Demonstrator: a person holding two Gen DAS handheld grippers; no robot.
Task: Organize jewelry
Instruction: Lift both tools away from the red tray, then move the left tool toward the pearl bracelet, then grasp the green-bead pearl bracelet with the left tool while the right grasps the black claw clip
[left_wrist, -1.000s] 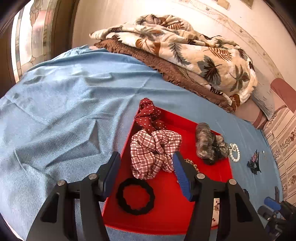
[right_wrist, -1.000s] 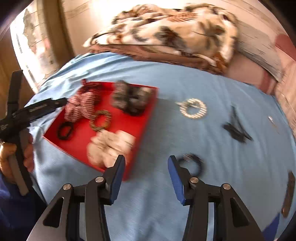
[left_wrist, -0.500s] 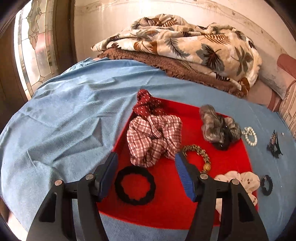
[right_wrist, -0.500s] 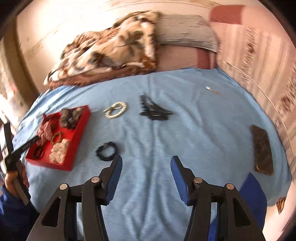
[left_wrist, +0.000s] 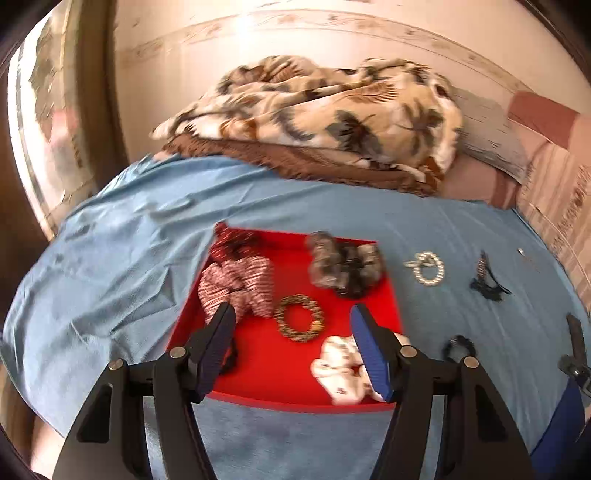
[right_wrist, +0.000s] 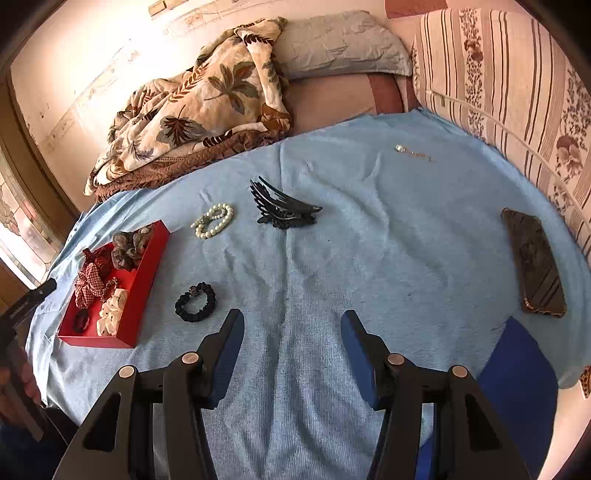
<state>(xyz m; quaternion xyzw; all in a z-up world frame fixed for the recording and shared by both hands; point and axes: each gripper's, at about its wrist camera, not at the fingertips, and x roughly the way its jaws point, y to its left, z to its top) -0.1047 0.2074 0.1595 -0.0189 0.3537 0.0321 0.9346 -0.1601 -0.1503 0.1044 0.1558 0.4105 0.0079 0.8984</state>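
So the red tray (right_wrist: 146, 275) on the left is already holding the scrunchies and a beaded bracelet (left_wrist: 299, 322). Still sitting out on the blue sheet (right_wrist: 369, 258): black scrunchie (right_wrist: 195, 301), pearl bracelet (right_wrist: 213, 220), black claw clip (right_wrist: 282, 208). The left gripper (left_wrist: 291, 349) and right gripper (right_wrist: 291, 345) are both hanging spread wide, gripping nothing.

Left gripper (left_wrist: 291, 325): jaws spread wide, nothing between them. Right gripper (right_wrist: 291, 328): jaws spread wide, likewise holding nothing, pointing forward and down.
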